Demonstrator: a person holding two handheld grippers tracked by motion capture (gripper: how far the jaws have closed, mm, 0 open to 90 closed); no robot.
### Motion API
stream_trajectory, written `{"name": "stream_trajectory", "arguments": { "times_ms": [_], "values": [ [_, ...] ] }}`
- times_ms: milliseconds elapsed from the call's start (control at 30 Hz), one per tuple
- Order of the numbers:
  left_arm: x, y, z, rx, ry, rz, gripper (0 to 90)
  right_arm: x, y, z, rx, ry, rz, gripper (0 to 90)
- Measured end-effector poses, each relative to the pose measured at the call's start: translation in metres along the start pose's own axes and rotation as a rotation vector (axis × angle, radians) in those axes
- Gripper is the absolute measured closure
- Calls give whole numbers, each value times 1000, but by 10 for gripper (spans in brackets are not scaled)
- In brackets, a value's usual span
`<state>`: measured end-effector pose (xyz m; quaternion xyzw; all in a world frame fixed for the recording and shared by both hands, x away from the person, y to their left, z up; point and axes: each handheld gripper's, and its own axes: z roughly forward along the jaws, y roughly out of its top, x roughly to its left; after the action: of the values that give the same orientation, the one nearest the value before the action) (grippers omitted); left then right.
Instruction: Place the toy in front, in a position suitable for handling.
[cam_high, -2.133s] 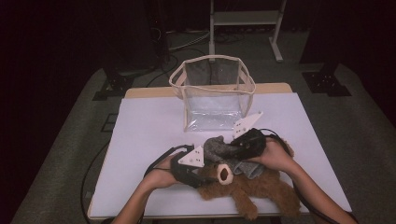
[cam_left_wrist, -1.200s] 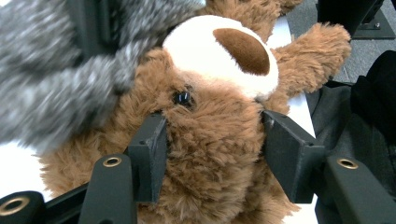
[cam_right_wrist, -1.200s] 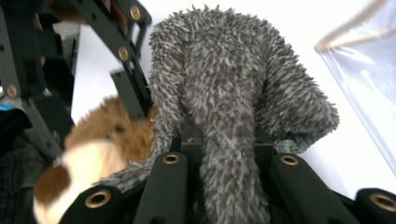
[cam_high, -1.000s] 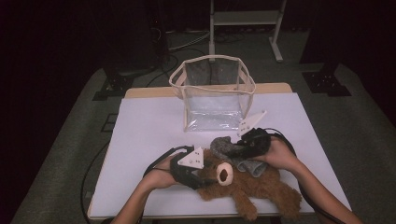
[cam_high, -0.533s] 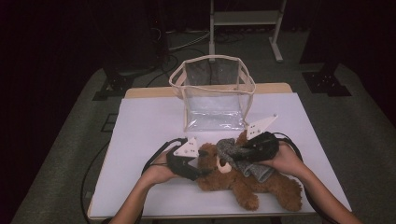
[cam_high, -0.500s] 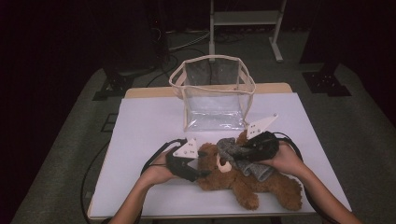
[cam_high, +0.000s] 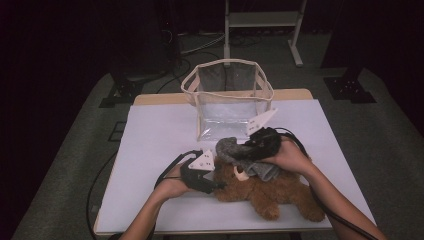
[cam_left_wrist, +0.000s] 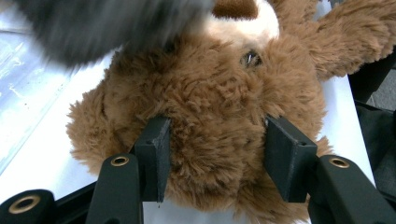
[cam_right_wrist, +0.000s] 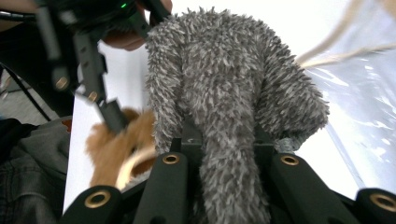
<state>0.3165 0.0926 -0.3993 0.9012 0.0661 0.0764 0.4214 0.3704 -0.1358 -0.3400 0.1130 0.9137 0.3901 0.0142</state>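
Your left claw (cam_left_wrist: 212, 154) is clamped across the head of the brown teddy bear (cam_high: 272, 192), its jaws having just closed further with fur bulging between the pads (cam_left_wrist: 156, 156), and that pins the bear on its back near the front edge of the white tabletop (cam_high: 155, 145). Your right claw (cam_right_wrist: 226, 140) is pressed together on a fold of the grey fuzzy garment (cam_right_wrist: 224, 88), which hangs bunched over the bear's face, just in front of the clear plastic tote (cam_high: 227, 97) standing at the far middle of the tabletop. The main risk, as I judge it, is that the garment is held by a thin pinch of loose pile: if you tug it toward the bear's head at an angle, the fabric may slide out of the right claw or stretch without seating. The bear's head is soft and round, so a hard pull on the garment could roll it out of the left claw's grip, or drag the whole toy toward the near edge of the tabletop. The garment's opening cannot be made out, so you could push a closed fold against the snout. Watch too that the right claw's trailing cable (cam_high: 300, 145) and the tote's strap (cam_right_wrist: 345, 51) do not snag the cloth as you work.
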Motion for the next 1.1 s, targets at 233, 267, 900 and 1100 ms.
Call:
{"name": "stream_trajectory", "arguments": {
  "times_ms": [233, 267, 900, 1100],
  "values": [
    [-3, -2, -2, 10, 2, 13, 465, -7, 15, 39, 86, 57, 16, 740],
    [-2, -3, -3, 4, 0, 6, 465, -8, 15, 38, 82, 59, 19, 740],
    [3, -2, -4, -28, 18, -18, 459, 29, -7, -11, -36, 56, -33, 740],
    [2, 0, -4, -49, -6, -11, 440, 22, -23, -29, -53, -1, -4, 740]
  ]
}}
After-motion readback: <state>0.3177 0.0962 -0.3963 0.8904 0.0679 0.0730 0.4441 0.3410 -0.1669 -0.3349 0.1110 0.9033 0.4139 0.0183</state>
